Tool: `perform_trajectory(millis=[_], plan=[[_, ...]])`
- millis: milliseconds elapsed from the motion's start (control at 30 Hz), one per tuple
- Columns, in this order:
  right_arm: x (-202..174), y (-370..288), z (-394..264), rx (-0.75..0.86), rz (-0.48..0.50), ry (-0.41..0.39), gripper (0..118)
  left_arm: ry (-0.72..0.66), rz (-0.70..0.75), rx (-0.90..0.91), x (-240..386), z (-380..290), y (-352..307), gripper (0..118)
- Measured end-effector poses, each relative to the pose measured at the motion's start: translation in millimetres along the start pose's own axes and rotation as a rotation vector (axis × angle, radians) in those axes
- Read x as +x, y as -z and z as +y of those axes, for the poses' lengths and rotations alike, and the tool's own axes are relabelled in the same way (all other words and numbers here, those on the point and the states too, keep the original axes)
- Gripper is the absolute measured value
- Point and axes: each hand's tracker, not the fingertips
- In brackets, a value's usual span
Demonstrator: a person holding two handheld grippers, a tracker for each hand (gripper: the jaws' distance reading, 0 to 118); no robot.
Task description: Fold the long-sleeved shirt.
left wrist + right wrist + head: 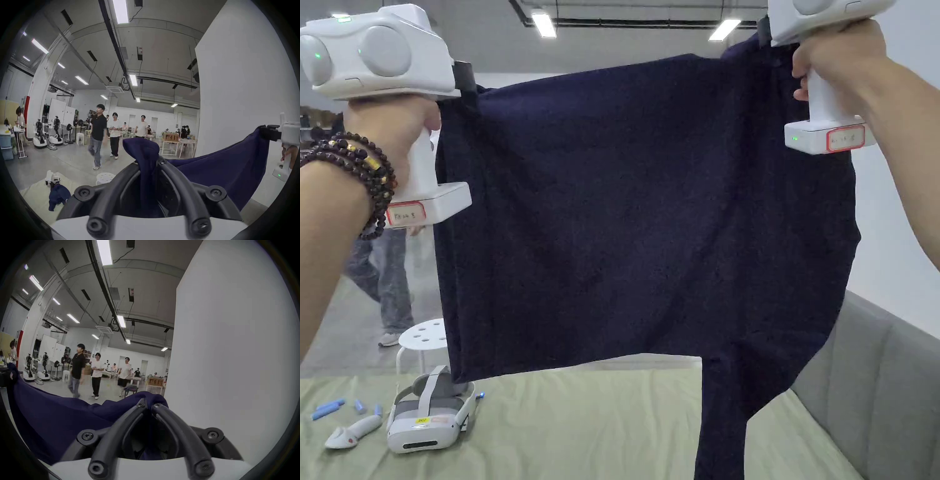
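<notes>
Left gripper view puts the left gripper (148, 162) with its jaws clenched on a bunched fold of the shirt (219, 168), a tuft of navy cloth sticking up past the tips; the top edge runs from there in a slack curve to the right gripper (266, 134), which pinches the far corner. Right gripper view has the right gripper (148, 404) closed tight on its own bunch of the shirt (53, 417), the jaw tips nearly meeting over the cloth. Head view shows both tools raised high and well apart, the shirt (637, 219) hanging between them as a broad sheet above the bed (600, 425), with one part, probably a sleeve, trailing lower at the right. I judge the fabric soft, light and limp: it sags along its top edge and drapes freely, so it should fold without resistance but will not hold a shape alone. Grips at the two upper corners suit it; thick bunched cloth is unlikely to slip. A headset (428, 419) lies on the bed below the left corner, which could snag the hem when lowering.
</notes>
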Motion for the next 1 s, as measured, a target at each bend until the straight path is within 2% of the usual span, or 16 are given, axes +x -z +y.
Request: perform_trajectory(millis=[100,200,333,500,533,633,667,767,800,867,900,933,1000], plan=[[7,6,-14,-0.030,0.026,0.055,1,0.015,-0.009,-0.015,5,-27,0,14],[3,5,-63,-0.124,0.028,0.015,1,0.020,-0.019,-0.080,3,-71,1,14],[-2,5,-162,-0.257,0.068,0.063,1,0.052,-0.029,-0.166,2,-147,-9,14],[-22,5,-293,-0.465,0.100,0.075,1,0.047,-0.012,-0.312,-1,-257,-25,14],[-26,4,-316,-0.504,0.108,0.090,1,0.050,-0.005,-0.346,-1,-216,-19,14],[-37,-5,-370,-0.583,0.141,0.104,1,0.011,0.016,-0.435,-1,-218,-19,14],[-39,-8,-380,-0.584,0.133,0.096,1,-0.022,0.009,-0.469,-8,-277,-18,14],[-38,-21,-394,-0.621,0.145,0.091,1,-0.012,0.007,-0.476,-5,-267,-24,14],[-36,-28,-394,-0.617,0.151,0.104,1,-0.013,0.003,-0.473,-2,-317,-60,14],[-31,-50,-388,-0.605,0.164,0.158,1,-0.015,-0.009,-0.465,4,-321,-91,14],[-29,-64,-385,-0.598,0.175,0.157,1,-0.022,-0.023,-0.444,8,-316,-108,14],[-27,-80,-383,-0.587,0.190,0.148,1,-0.015,-0.030,-0.440,-31,-335,-84,14],[-23,-110,-383,-0.560,0.217,0.111,1,0.002,-0.031,-0.435,-38,-338,-95,14]])
